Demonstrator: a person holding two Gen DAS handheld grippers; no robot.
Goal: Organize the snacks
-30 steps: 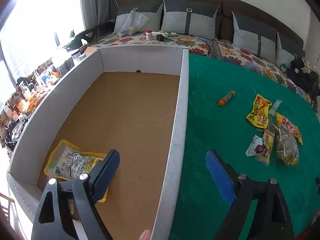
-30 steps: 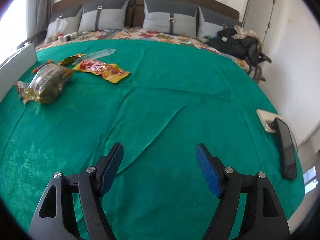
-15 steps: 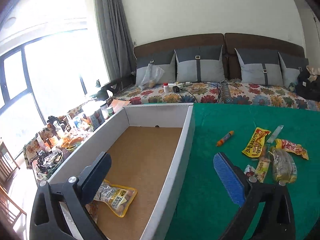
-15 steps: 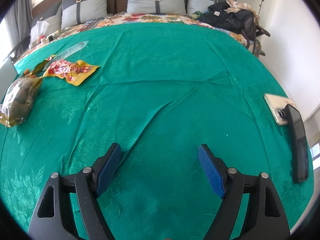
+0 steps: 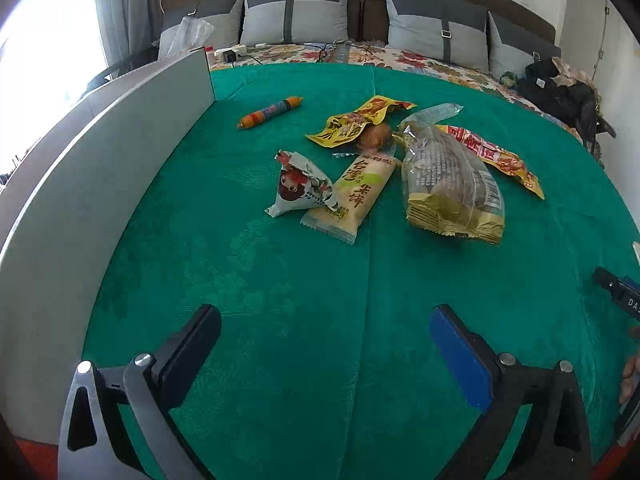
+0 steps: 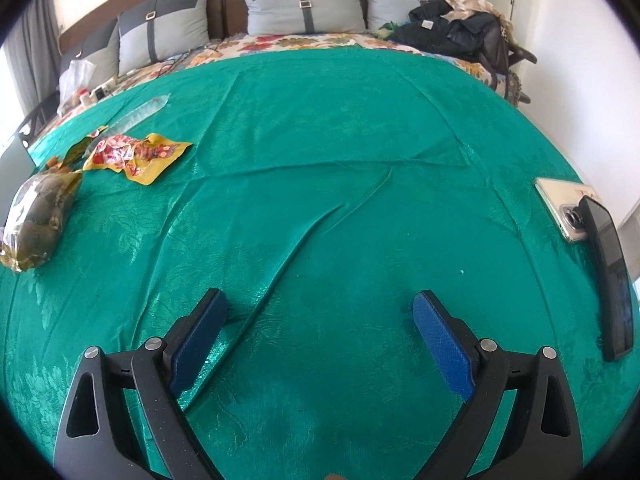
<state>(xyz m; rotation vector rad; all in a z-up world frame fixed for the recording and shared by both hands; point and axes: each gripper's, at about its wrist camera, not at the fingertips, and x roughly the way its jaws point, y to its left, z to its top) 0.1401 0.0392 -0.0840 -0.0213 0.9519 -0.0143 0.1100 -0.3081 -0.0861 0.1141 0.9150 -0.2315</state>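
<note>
Several snacks lie on the green cloth (image 5: 304, 296): a sausage stick (image 5: 270, 111), a white triangular packet (image 5: 301, 189), a rice cracker bar (image 5: 352, 196), a clear bag of cakes (image 5: 450, 184), a yellow packet (image 5: 360, 122) and a red-yellow packet (image 5: 492, 154). The white box wall (image 5: 80, 184) stands at the left. My left gripper (image 5: 324, 340) is open and empty, in front of the pile. My right gripper (image 6: 320, 320) is open and empty over bare cloth; the cake bag (image 6: 38, 216) and red-yellow packet (image 6: 136, 156) lie far left.
A phone (image 6: 564, 208) and a black device (image 6: 610, 276) lie at the cloth's right edge. Grey pillows (image 5: 296, 16) and a floral sheet (image 5: 360, 54) are behind. A black bag (image 6: 456, 28) sits at the back right.
My left gripper has swung right, away from the box interior, and now faces the snack pile. My right gripper has hardly moved; both stay open.
</note>
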